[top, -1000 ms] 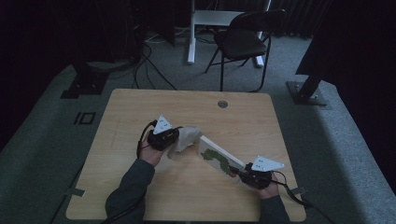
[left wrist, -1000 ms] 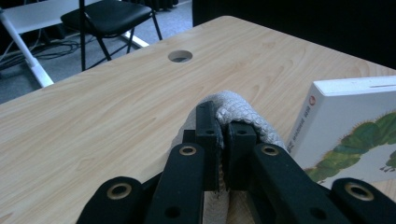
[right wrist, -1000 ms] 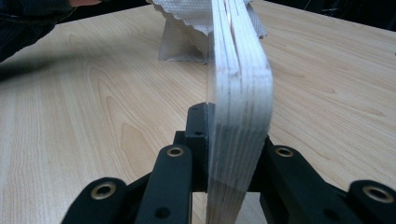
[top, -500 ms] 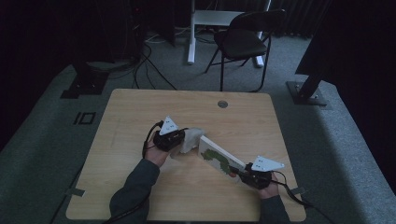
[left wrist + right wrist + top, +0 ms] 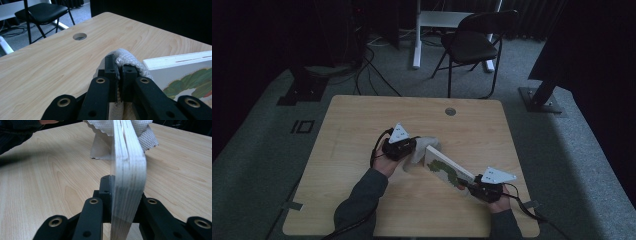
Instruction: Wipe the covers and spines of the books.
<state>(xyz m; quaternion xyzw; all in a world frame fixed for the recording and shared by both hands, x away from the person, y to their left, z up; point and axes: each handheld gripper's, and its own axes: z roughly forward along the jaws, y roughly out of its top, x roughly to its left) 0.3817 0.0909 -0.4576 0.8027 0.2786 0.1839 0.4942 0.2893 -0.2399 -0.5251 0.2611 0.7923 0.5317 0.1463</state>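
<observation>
At the table's (image 5: 362, 130) middle, the right gripper (image 5: 473, 186) clamped a picture book (image 5: 447, 169) on edge while the left gripper (image 5: 416, 148) pinched a cloth (image 5: 127, 58) against it; wiping looked underway, unfinished.

- Open tabletop (image 5: 362, 125) is left all around the grippers.
- The middle is blocked by the upright book (image 5: 447, 169) and the cloth (image 5: 426, 147) touching it.
</observation>
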